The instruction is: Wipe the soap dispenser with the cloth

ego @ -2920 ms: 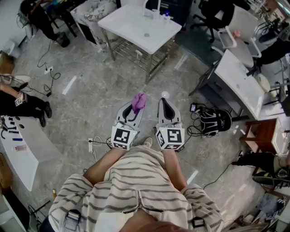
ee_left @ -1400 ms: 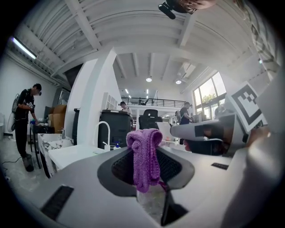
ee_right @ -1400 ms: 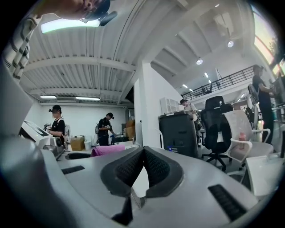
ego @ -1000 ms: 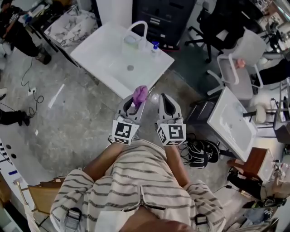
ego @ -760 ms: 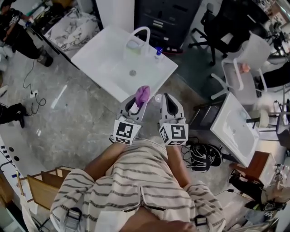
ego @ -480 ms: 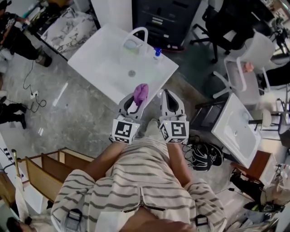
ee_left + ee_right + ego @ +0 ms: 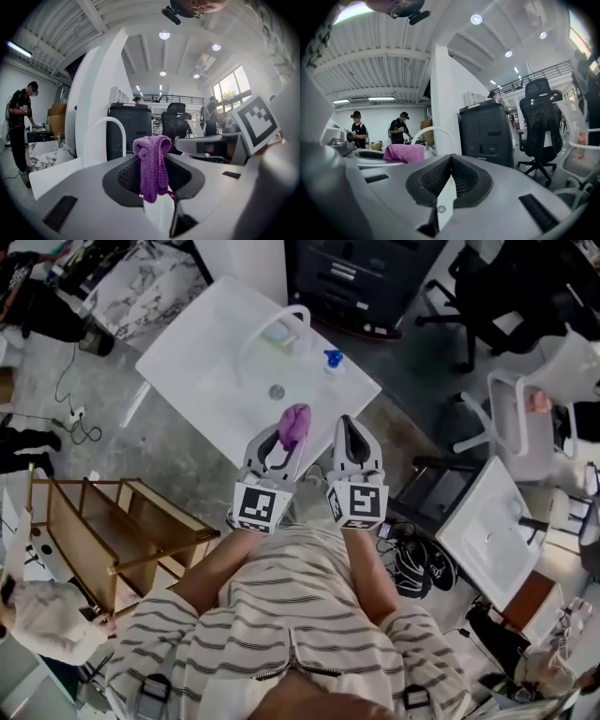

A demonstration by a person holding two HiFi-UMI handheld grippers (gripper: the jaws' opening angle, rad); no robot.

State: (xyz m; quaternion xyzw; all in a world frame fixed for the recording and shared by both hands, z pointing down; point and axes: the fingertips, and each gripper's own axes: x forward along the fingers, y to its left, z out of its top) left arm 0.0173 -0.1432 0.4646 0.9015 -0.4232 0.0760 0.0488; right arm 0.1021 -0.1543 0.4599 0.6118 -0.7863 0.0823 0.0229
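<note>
The soap dispenser [image 7: 333, 361], a small clear bottle with a blue pump top, stands at the back right of the white sink unit [image 7: 202, 371], right of the arched white faucet [image 7: 274, 323]. My left gripper [image 7: 290, 434] is shut on a purple cloth [image 7: 296, 420] that bunches over its tips above the sink's near edge. In the left gripper view the cloth [image 7: 152, 164] hangs from the left gripper [image 7: 153, 157], with the faucet [image 7: 104, 136] beyond. My right gripper [image 7: 349, 433] is shut and empty beside it; its jaws meet in the right gripper [image 7: 451, 158] view. Neither gripper view shows the dispenser.
A wooden rack [image 7: 103, 531] stands on the floor at left. A dark cabinet [image 7: 375, 273] is behind the sink. A second white sink unit [image 7: 487, 521], a backpack [image 7: 422, 563] and office chairs [image 7: 525, 296] are at right. People [image 7: 377, 129] work far off.
Both grippers have advanced together from the bare floor to the sink's near edge, the cloth still in the left one. The wooden rack has come into view at left.
</note>
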